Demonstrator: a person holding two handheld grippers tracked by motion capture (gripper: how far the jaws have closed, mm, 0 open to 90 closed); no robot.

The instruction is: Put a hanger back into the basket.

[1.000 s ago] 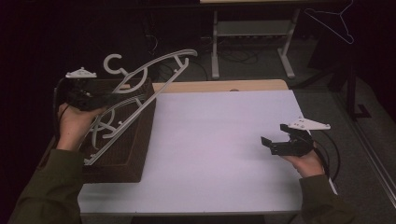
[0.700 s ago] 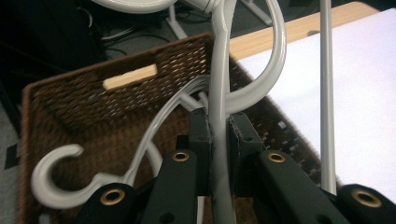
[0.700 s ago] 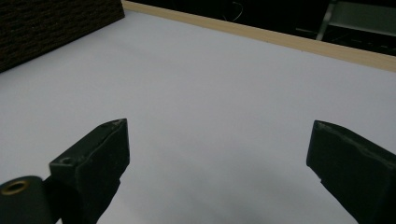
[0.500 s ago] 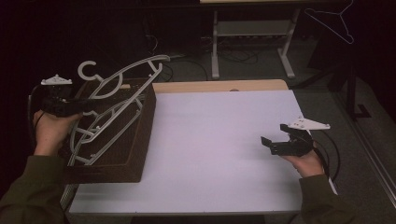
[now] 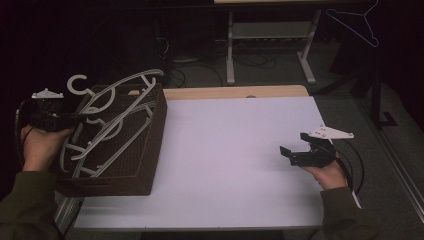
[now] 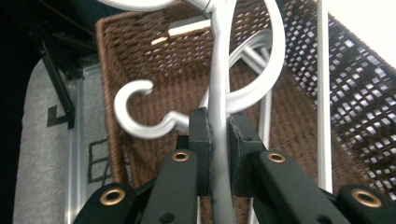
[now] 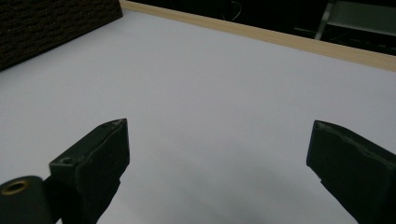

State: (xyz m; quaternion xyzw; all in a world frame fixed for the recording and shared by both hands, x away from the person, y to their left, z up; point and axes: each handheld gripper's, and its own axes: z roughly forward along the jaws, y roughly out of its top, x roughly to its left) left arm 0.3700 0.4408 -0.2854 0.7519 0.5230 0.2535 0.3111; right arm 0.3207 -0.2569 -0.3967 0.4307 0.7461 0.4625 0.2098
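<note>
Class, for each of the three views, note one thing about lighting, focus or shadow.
High view: the white table is brightly lit, the room behind it nearly black. Left gripper view: the hanger clamped between the jaws is close and soft-edged, and the table corner glares white. Right gripper view: the near jaws are blurred, with a faint shadow on the table beneath them.

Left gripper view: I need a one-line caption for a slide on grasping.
Left gripper clamped on a white plastic hanger above a brown wicker basket.

Hanger-filled basket [image 5: 150, 165] left; open tabletop [image 5: 235, 150] right
</note>
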